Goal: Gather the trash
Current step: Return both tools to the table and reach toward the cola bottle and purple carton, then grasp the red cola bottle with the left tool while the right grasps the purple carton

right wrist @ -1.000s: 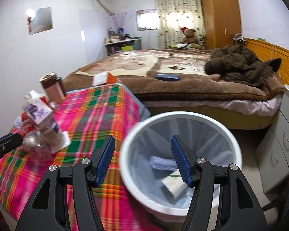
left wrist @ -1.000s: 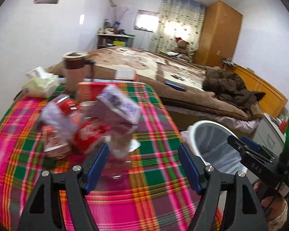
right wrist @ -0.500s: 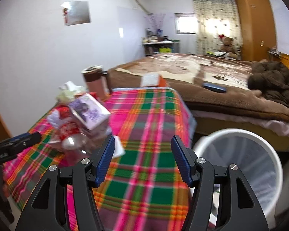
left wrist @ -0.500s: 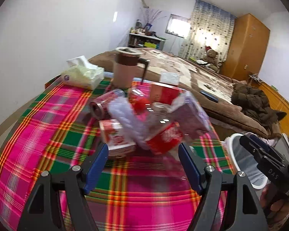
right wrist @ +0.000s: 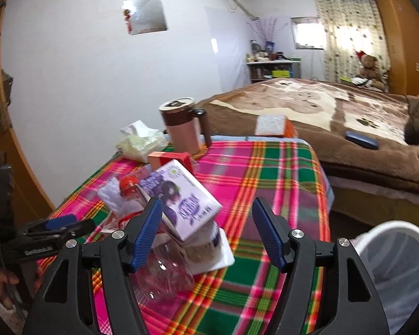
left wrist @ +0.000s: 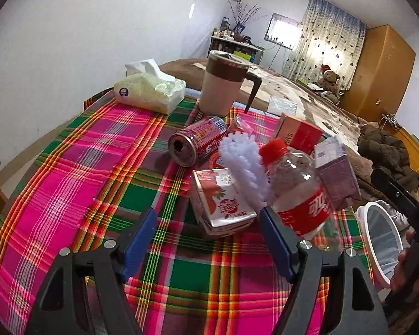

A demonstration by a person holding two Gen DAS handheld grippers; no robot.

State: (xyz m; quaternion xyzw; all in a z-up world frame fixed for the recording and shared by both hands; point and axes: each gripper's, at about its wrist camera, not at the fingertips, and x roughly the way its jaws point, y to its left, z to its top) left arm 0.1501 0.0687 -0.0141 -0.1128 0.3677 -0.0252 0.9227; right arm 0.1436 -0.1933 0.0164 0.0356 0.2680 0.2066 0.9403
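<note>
Bedroom: bed (right wrist: 335, 117) behind a plaid-clothed surface (left wrist: 69, 184); white bin (right wrist: 391, 254) just beside its edge. Trash lies clustered mid-surface: bottle (left wrist: 299, 192), purple carton (right wrist: 181, 198), strawberry carton (left wrist: 223, 203), can (left wrist: 198, 145). I judge all light and crushable; I would take the bottle across its body. Writing is too small to read. Left gripper (left wrist: 208, 240) wide, empty; right gripper (right wrist: 206, 234) has just been opening, empty.

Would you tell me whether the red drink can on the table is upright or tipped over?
Tipped over: the red can lies on its side on the tablecloth, its opened top facing the camera.
</note>
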